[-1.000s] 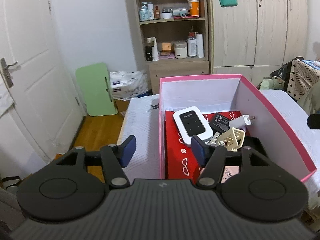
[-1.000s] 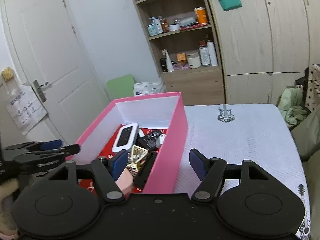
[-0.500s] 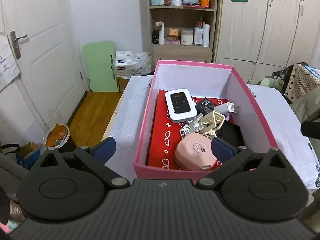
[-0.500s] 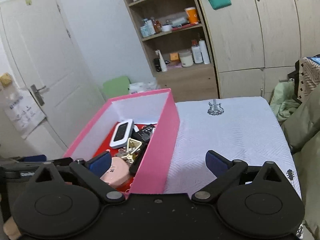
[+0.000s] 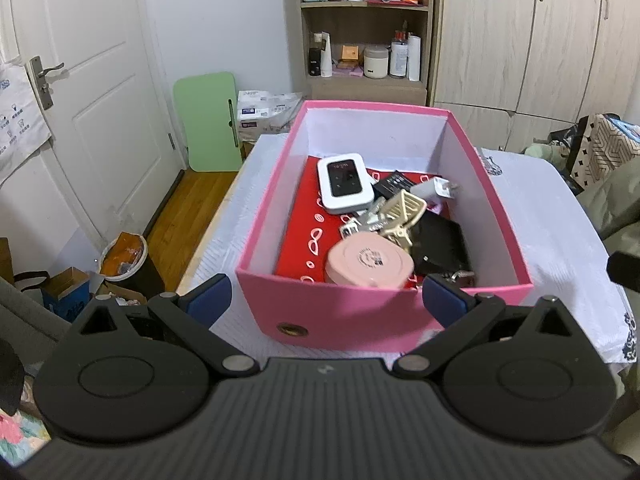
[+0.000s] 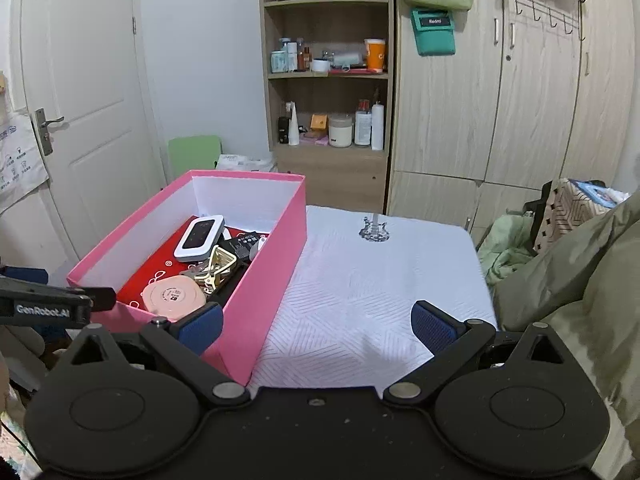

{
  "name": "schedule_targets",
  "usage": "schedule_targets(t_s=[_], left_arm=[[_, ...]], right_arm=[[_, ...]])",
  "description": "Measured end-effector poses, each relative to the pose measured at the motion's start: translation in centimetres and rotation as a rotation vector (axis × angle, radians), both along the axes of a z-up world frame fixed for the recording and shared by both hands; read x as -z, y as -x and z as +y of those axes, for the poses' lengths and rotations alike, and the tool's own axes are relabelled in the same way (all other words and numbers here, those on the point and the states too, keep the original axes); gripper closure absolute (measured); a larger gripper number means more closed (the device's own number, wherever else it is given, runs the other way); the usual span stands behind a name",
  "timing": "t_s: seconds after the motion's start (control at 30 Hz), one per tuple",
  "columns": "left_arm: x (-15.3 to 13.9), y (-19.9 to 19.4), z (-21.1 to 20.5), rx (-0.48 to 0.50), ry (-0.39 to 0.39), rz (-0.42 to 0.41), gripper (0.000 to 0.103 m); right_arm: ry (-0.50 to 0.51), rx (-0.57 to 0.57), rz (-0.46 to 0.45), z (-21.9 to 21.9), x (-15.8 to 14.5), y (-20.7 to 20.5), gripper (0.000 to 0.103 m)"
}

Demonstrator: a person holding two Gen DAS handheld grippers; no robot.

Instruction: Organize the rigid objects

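A pink box [image 5: 344, 312] stands on the white-covered table [image 6: 380, 280]. In it lie a white pocket router [image 5: 343, 182], a pink round case [image 5: 368, 262], a beige hair claw [image 5: 402, 212], a black pouch [image 5: 440, 244], a white charger plug [image 5: 434, 190] and keys [image 5: 360, 226]. My left gripper [image 5: 326, 304] is open and empty, just in front of the box's near wall. My right gripper [image 6: 316, 326] is open and empty, near the box's [image 6: 276, 280] right front corner, over the cloth. The left gripper's finger [image 6: 60, 304] shows at the right wrist view's left edge.
A shelf unit [image 6: 328, 92] with bottles and wardrobes [image 6: 500, 100] stand behind the table. A white door [image 5: 80, 100], a green board [image 5: 208, 120] and floor clutter with a bin [image 5: 124, 256] are on the left. Clothes and bedding [image 6: 580, 264] lie on the right.
Both grippers have pulled back from over the box toward me and opened wider. The whole box, with its near wall, now shows in the left wrist view.
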State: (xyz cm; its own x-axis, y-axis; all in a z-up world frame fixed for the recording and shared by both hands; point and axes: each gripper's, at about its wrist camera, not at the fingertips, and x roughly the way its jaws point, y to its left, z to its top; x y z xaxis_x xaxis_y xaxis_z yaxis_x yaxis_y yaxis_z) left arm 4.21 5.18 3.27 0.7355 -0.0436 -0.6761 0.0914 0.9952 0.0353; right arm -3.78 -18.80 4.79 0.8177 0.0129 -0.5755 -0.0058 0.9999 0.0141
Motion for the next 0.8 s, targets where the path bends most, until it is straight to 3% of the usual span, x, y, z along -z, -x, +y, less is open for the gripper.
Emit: schedule_targets(t_s=[0.33, 0.8], left_arm=[[0.9, 0.8, -0.9, -0.012, 0.003, 0.007, 0.0], [1.6, 1.3, -1.4, -0.003, -0.004, -0.006, 0.0]], right_arm=[[0.077, 0.062, -0.001, -0.4, 0.4, 0.6, 0.001], [0.082, 0.07, 0.008, -0.1, 1.0, 1.0, 0.001]])
